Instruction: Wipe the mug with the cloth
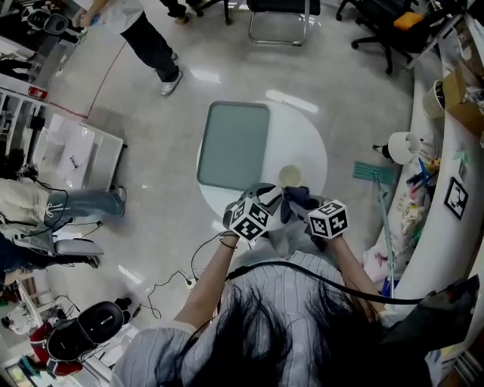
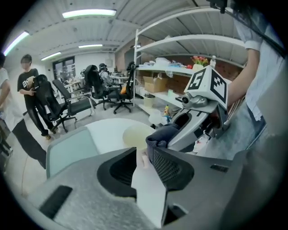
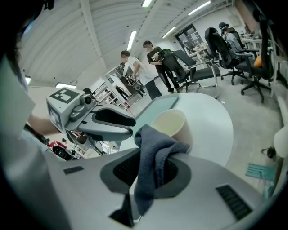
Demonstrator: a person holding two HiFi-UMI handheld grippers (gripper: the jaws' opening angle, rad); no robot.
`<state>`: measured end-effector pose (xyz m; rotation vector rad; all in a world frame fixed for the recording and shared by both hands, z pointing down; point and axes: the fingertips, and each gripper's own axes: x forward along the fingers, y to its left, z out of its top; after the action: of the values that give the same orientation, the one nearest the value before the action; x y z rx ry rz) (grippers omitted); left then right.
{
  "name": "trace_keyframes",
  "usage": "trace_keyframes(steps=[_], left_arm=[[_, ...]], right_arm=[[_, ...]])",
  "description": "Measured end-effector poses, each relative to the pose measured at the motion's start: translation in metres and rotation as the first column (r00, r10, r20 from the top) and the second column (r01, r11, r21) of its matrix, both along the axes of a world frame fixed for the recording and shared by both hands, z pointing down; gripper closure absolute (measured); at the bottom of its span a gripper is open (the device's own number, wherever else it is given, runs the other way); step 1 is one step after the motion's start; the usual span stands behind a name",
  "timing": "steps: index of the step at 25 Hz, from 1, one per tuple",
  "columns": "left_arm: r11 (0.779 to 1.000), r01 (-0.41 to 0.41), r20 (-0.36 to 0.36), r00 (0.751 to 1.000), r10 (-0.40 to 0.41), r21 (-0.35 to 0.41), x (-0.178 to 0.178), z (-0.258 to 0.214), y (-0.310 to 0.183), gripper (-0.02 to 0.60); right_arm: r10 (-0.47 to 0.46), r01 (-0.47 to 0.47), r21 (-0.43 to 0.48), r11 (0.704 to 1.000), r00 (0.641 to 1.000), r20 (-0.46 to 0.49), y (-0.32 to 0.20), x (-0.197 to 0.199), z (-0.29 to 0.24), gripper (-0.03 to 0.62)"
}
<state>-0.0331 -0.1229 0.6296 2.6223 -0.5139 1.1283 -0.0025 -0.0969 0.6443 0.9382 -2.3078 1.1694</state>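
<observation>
Grey cloth [image 3: 155, 143] clenched in right hand-held gripper [image 3: 153, 166]; mug [image 3: 173, 126] apparently pinched by left hand-held gripper [image 2: 143, 153]. Press firmly round rim.

It was a lab-like open workroom. Wheeled office chairs [image 2: 74, 105] stood on a polished grey floor [image 1: 151, 189], and white shelving [image 2: 180, 69] carried boxes and clutter. Strip lights [image 2: 87, 13] lined the ceiling, loose cables [image 1: 162, 286] trailed underfoot, and people [image 3: 155, 60] stood beyond a round white bench [image 1: 306, 151].

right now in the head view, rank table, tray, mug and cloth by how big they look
1. table
2. tray
3. mug and cloth: about alike, and the cloth is partly hidden
</observation>
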Motion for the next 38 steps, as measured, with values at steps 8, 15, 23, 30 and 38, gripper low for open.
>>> trace_keyframes(steps=[8,15,23,30,38], left_arm=[[0.994,-0.099,0.087,0.992,0.096,0.035,0.019,0.005,-0.011,0.457],[0.989,-0.143,0.153,0.979,0.136,0.034,0.039,0.016,-0.011,0.457],[0.996,-0.092,0.185,0.978,0.094,-0.018,0.054,0.028,-0.011,0.459],[0.996,-0.084,0.235,0.969,0.079,0.012,0.057,0.036,-0.015,0.511],[0.990,-0.138,0.282,0.951,0.126,0.023,0.062,0.045,-0.013,0.512]], right_arm=[[-0.025,0.026,0.010,1.000,0.999,-0.030,-0.006,0.012,0.000,0.514],[-0.034,0.036,0.019,0.999,0.998,-0.058,-0.011,0.036,0.002,0.514],[-0.067,0.068,0.017,0.998,0.995,-0.073,-0.021,0.049,0.006,0.514],[-0.105,0.106,0.015,0.994,0.991,-0.082,-0.029,0.052,0.006,0.514],[-0.169,0.169,0.001,0.986,0.982,-0.079,-0.031,0.056,0.008,0.514]])
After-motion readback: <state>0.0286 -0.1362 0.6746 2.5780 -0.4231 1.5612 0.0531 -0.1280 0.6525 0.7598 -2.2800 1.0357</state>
